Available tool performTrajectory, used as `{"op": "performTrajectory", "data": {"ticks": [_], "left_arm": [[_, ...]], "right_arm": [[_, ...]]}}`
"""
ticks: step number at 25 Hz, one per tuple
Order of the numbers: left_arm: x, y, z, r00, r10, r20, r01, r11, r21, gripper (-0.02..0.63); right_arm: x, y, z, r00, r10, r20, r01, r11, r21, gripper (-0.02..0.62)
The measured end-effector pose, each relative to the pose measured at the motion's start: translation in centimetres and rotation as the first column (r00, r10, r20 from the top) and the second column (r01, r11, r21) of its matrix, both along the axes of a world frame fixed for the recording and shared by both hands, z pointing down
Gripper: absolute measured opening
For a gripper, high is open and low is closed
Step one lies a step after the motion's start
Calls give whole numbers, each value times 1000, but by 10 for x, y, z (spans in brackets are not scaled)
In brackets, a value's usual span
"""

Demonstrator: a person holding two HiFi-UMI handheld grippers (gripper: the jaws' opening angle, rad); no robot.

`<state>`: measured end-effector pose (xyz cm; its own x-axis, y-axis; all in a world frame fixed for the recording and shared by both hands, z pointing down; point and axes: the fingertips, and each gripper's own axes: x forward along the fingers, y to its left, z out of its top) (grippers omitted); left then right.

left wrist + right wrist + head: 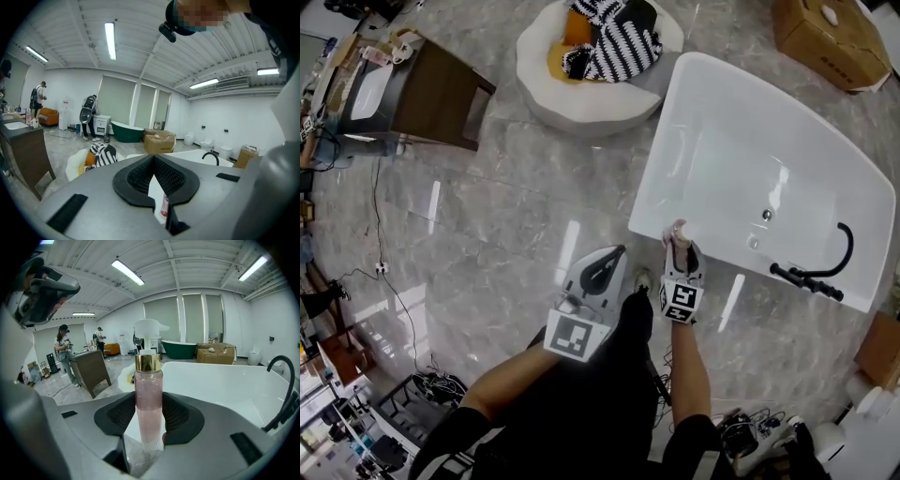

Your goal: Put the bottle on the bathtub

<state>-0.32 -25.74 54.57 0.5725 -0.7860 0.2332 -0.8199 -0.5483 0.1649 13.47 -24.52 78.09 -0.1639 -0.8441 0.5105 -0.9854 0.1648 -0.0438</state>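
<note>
Bottle upright, clamped in right gripper jaws at bathtub rim; left gripper jaws together, empty.

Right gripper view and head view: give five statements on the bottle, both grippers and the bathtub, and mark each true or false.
1. The right gripper is shut on the pink bottle. True.
2. The bottle has a black cap. False: the cap is gold.
3. The left gripper holds a second bottle. False: its jaws are together and hold nothing.
4. The white bathtub has a black faucet. True.
5. The bottle lies flat inside the bathtub. False: it stands upright between the right gripper's jaws.
</note>
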Motion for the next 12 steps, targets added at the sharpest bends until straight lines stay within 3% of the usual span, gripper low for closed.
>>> {"op": "performTrajectory", "data": {"ticks": [12], "left_arm": [[3,-4,25,999,20,-44,-19,1000,16,15]], "right_arm": [[-2,-5,39,1000,19,4,-19,1000,12,181]]}}
